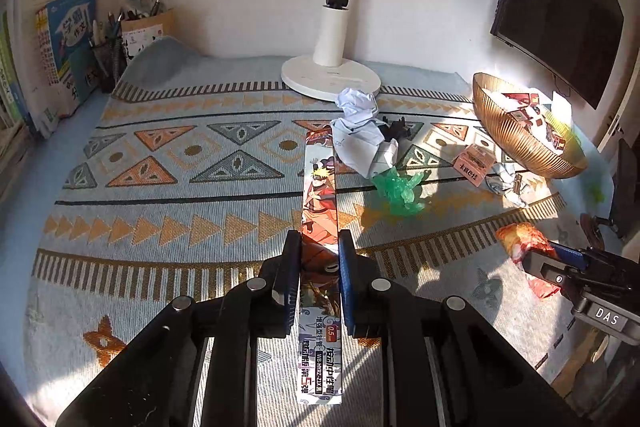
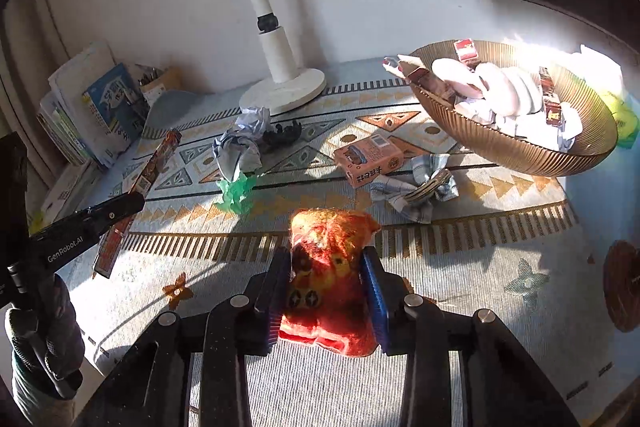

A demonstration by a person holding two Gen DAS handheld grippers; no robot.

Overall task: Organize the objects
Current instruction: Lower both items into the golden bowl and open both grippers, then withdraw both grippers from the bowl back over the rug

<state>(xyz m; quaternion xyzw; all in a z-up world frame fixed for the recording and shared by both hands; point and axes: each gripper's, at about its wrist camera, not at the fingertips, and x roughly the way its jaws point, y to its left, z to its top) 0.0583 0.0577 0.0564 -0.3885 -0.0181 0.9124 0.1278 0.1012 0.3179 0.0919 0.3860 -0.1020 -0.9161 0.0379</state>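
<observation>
- The left gripper (image 1: 319, 247) pinches the long card pack (image 1: 320, 211) near its lower part, held above the patterned mat (image 1: 160, 187); grip nearer the middle would likely steady it.
- The right gripper (image 2: 326, 267) is clamped on a red-orange snack bag (image 2: 330, 259); carry it level toward the gold basket (image 2: 520, 159).
- Only the right view shows the basket's contents; the left shows the pack's printed face.

Bowl (image 2: 520, 155) contents washed out by glare; monitor (image 1: 560, 7) cut off at frame edge.
</observation>
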